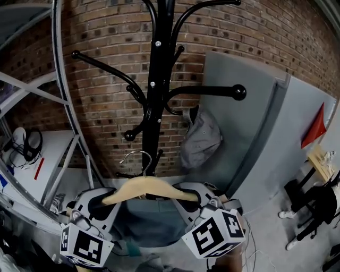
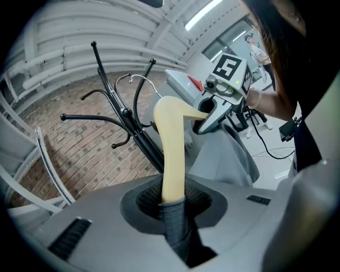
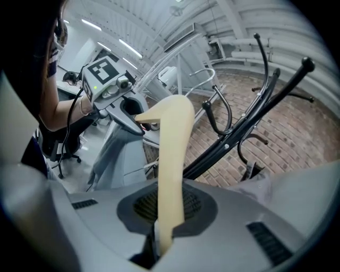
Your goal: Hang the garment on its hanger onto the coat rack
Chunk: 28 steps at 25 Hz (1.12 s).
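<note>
Even indoor light, ceiling strips [image 2: 204,13] glaring overhead; strong fisheye bending, dark vignetted corners, near parts soft.

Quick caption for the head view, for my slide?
Left tongs and right tongs hold a wooden hanger by its ends, garment hanging below, facing the coat rack.

1. No word, number or brand name can be read in any of the views.
2. The left cube [image 1: 85,245], on the left gripper [image 1: 106,201], carries only black-and-white square code patterns, not letters.
3. The right cube [image 1: 215,234], on the right gripper [image 1: 199,200], carries the same kind of pattern. It is also unreadable as text.
4. The red triangle [image 1: 317,127] on the grey panel [image 1: 295,159] shows no legible print.
</note>
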Each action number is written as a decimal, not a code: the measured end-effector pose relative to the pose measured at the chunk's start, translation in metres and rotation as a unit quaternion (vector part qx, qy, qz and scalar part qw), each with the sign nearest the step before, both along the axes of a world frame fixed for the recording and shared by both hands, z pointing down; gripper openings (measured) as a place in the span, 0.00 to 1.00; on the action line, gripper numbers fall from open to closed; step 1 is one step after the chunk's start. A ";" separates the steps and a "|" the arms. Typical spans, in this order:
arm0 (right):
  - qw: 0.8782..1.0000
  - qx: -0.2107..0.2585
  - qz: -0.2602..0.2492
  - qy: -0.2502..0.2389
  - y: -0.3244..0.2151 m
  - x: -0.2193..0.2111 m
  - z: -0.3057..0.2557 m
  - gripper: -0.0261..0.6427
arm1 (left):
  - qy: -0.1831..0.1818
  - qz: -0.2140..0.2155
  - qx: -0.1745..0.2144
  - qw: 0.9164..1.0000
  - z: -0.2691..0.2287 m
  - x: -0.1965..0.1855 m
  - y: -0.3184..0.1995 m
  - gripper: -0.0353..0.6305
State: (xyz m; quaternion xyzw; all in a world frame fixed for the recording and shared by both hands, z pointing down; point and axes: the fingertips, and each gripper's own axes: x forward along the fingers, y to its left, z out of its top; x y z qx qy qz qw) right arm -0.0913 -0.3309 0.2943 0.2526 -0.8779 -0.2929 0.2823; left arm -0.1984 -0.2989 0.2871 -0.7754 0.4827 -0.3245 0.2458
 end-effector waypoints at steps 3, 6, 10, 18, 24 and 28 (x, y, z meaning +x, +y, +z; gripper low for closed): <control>1.000 0.004 0.002 -0.003 -0.010 -0.005 -0.008 0.09 | -0.003 0.006 0.008 1.000 -0.009 -0.006 -0.012 0.15; 1.000 0.009 0.005 -0.002 -0.021 -0.012 -0.015 0.09 | -0.004 0.009 0.013 1.000 -0.015 -0.012 -0.024 0.15; 1.000 0.011 0.012 0.000 -0.034 -0.019 -0.019 0.09 | -0.012 0.013 0.011 1.000 -0.018 -0.020 -0.040 0.15; 1.000 -0.005 0.026 0.006 -0.057 -0.024 -0.012 0.09 | -0.021 0.031 -0.011 0.999 -0.012 -0.024 -0.069 0.15; 0.999 -0.019 0.042 0.010 -0.071 -0.023 -0.002 0.09 | -0.017 0.044 -0.020 0.999 -0.002 -0.025 -0.086 0.15; 0.998 -0.029 0.051 0.014 -0.079 -0.023 0.006 0.09 | -0.017 0.049 -0.029 0.998 0.007 -0.027 -0.096 0.15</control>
